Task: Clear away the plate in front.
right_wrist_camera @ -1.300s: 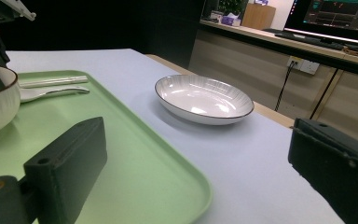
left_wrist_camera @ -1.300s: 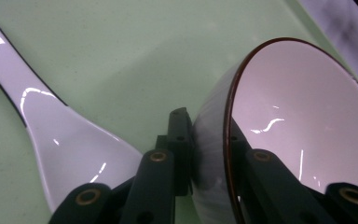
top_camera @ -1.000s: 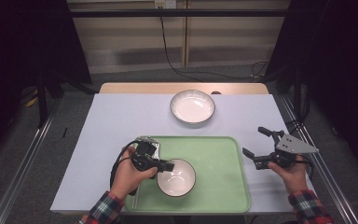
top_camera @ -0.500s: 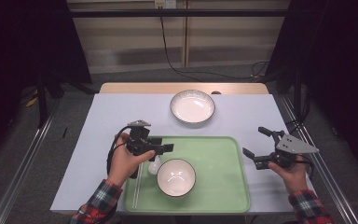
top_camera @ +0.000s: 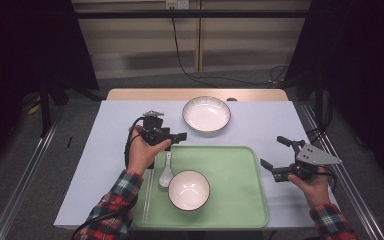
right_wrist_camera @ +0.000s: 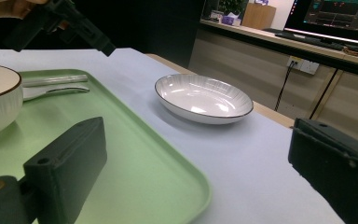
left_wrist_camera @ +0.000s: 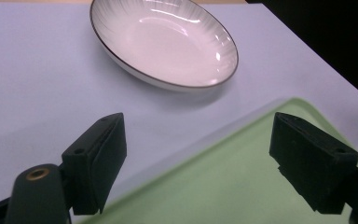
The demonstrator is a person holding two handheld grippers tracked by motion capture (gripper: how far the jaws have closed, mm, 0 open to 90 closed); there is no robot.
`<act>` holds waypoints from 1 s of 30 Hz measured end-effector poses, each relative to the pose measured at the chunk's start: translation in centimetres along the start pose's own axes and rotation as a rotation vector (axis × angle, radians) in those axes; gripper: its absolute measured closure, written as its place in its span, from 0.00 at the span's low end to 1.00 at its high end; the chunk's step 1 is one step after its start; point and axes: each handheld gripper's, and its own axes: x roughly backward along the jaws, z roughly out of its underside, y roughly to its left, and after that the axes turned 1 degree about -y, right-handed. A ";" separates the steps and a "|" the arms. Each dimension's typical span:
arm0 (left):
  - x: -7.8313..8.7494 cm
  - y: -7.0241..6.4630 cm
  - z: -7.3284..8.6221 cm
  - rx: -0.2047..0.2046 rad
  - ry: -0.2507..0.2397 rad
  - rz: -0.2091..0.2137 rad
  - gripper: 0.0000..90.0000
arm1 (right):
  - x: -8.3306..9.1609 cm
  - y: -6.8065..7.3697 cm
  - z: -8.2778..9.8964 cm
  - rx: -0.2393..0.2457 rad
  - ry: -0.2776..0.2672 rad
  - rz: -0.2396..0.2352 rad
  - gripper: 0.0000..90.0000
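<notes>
the left gripper (top_camera: 172, 136) sits left of centre in the high view, above the upper left corner of the green tray (top_camera: 240, 170). its jaws have just been opening and now stand wide, with nothing between them. in the left gripper view the jaws frame the tray rim (left_wrist_camera: 223, 135) below and the shallow plate (left_wrist_camera: 165, 42) at the top of the frame. the plate is apart from the gripper, not touched.

the right gripper (top_camera: 280, 157) is at the lower right of the high view, just off the tray's right edge. its jaws are also spread wide and hold nothing.

on the tray, a small bowl (top_camera: 189, 190) stands in the lower centre. a white spoon (top_camera: 166, 170) lies just to its upper left, and chopsticks (top_camera: 149, 192) lie along the tray's left edge.

the shallow plate (top_camera: 206, 114) rests on the pale tabletop (top_camera: 95, 165), above the tray, in the upper centre of the high view.

handling judgement: the plate appears to be glazed ceramic, so it is likely rigid, moderately heavy, slippery and breakable. the flat centre offers no hold. the rim nearest the left gripper is the probable grip point, one jaw over the lip and one under. a firm pinch seems necessary, because a glossy sloped wall may slide out. lifting should be level and slow.
</notes>
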 end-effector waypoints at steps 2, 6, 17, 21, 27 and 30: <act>-0.5 0.1 -0.4 -0.003 -0.009 -0.011 0.19 | 0.0 0.0 0.0 0.004 0.002 -0.002 0.04; -1.2 0.3 -1.0 0.011 -0.021 -0.026 0.16 | 0.0 0.0 0.0 0.001 -0.001 0.006 0.04; -2.4 1.5 -1.8 0.029 -0.016 -0.080 0.13 | 0.0 0.0 0.0 0.000 -0.004 -0.001 0.04; -2.8 1.9 -2.1 0.037 -0.018 -0.094 0.13 | 0.1 0.0 0.0 0.001 -0.004 0.000 0.04; -3.6 2.6 -2.6 0.071 -0.024 -0.104 0.12 | 0.1 0.0 0.0 0.008 0.000 0.000 0.04; -4.1 2.9 -2.6 0.093 -0.023 -0.106 0.12 | 0.1 0.0 0.0 0.001 -0.003 0.004 0.04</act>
